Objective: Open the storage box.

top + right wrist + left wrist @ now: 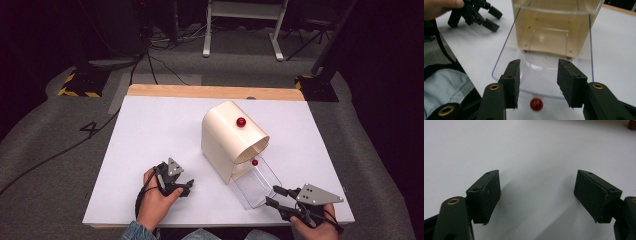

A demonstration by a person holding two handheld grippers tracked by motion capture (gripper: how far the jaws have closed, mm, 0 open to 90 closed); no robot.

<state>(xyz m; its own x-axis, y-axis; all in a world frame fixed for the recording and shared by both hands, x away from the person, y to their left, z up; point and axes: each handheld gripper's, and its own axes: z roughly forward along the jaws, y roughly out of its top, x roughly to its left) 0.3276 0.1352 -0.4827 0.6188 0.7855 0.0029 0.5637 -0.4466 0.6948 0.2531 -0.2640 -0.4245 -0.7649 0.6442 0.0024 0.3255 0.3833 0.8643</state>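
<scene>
White table (150, 130) w/ a cream box (225, 142) set near its middle. Its mouth is turned toward the person's right side.

Progress, as judged: the opening looks done. The clear flap (257, 187) is out of the box mouth and extended toward the table's near edge, low over the top. Whether it's resting on the table can't be told. Box interior is seen through it in the right gripper view and looks empty. What's left, prob.: R gripper to be drawn clear; nothing else is seen waiting to be handled.

Pose: L gripper (187, 187) is rested on the table, well apart from the box, jaws spread w/ nothing btwn them and bare table ahead. R gripper (274, 196) is held at the flap's near end, pointed at the box, jaws parted and pressed on nothing. The flap's red knob (536, 104) is seen just below the gap btwn them, released. A 2nd red knob (241, 122) is sat on the box top, untouched.
</scene>
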